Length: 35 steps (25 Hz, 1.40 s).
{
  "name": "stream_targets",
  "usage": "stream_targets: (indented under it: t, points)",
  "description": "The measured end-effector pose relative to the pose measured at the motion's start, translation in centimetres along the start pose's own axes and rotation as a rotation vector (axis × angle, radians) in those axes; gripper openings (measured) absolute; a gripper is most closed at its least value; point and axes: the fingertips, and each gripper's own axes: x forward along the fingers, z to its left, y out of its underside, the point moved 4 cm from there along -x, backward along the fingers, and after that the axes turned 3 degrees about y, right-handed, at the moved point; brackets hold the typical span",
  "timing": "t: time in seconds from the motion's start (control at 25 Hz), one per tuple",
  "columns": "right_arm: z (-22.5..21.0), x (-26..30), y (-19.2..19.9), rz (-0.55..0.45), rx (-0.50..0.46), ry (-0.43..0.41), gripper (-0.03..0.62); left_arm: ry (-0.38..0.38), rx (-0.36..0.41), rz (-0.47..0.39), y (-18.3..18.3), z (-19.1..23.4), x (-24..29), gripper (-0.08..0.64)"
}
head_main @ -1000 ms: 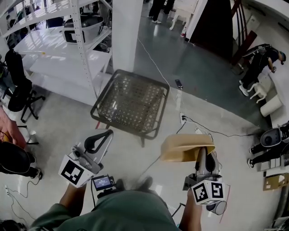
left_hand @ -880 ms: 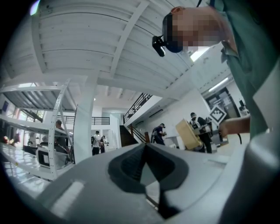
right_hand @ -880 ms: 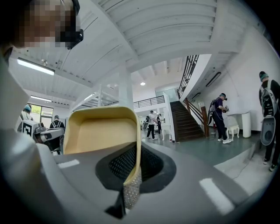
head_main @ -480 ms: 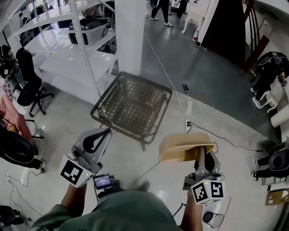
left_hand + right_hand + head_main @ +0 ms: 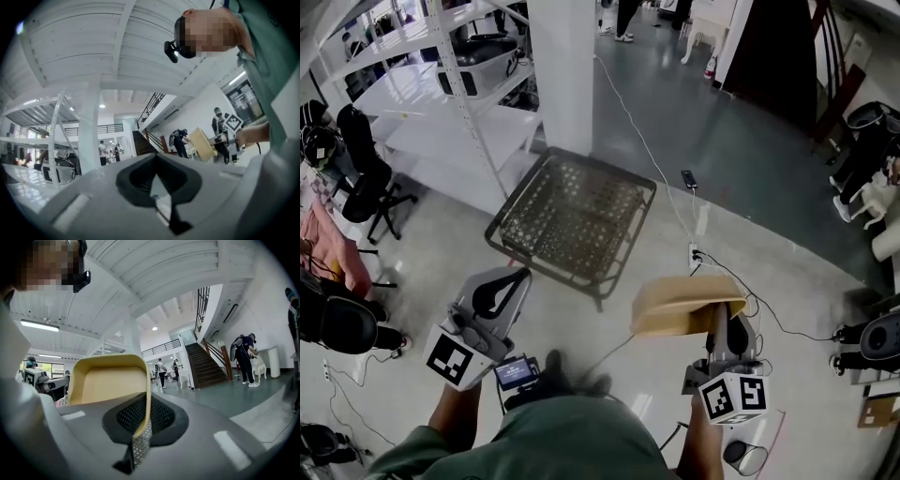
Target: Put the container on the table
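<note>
Plainly, the right tool [image 5: 143,420] pinches a thin wall of the tan, round-cornered container [image 5: 105,380]; only the head view shows the woven desk [image 5: 572,211] beyond it. The left tool [image 5: 523,276] sits pressed together.

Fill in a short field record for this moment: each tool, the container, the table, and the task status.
left tool: jaws together, nothing between them
right tool: shut on one wall of the tan rectangular container
container: held in the air on the person's right, open side facing the right tool's camera
table: square woven-top table with a dark frame, standing on the floor ahead of the person
task status: container not yet on the table
surroundings: white metal shelving, white pillar
</note>
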Motion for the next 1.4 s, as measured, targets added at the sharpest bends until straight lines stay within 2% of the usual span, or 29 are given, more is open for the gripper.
stream_targets:
  t: [0.24, 0.48, 0.88, 1.04, 1.2, 1.4]
  points:
    - [-0.7, 1.0, 0.3, 0.014, 0.002, 0.051, 0.008, 0.055, -0.02, -0.011, 1.0, 1.3, 2.6, 0.0]
    - [-0.5, 2.5, -0.5, 0.004, -0.021, 0.123, 0.008, 0.124, -0.038, -0.057, 1.7, 4.2, 5.4, 0.0]
    - [3.4, 8.0, -1.5, -0.019, -0.059, 0.212, 0.008, 0.21, -0.07, -0.12, 3.8, 12.2, 8.0, 0.0]
    - [4.7, 9.7, -1.9, -0.03, -0.078, 0.235, 0.008, 0.247, -0.084, -0.139, 4.7, 14.1, 9.0, 0.0]
    - [4.8, 10.9, -2.0, -0.023, -0.087, 0.245, 0.008, 0.26, -0.092, -0.141, 5.4, 15.1, 9.9, 0.0]
    - [2.7, 13.2, -1.6, -0.01, -0.078, 0.226, 0.008, 0.24, -0.095, -0.116, 6.6, 15.5, 12.2, 0.0]
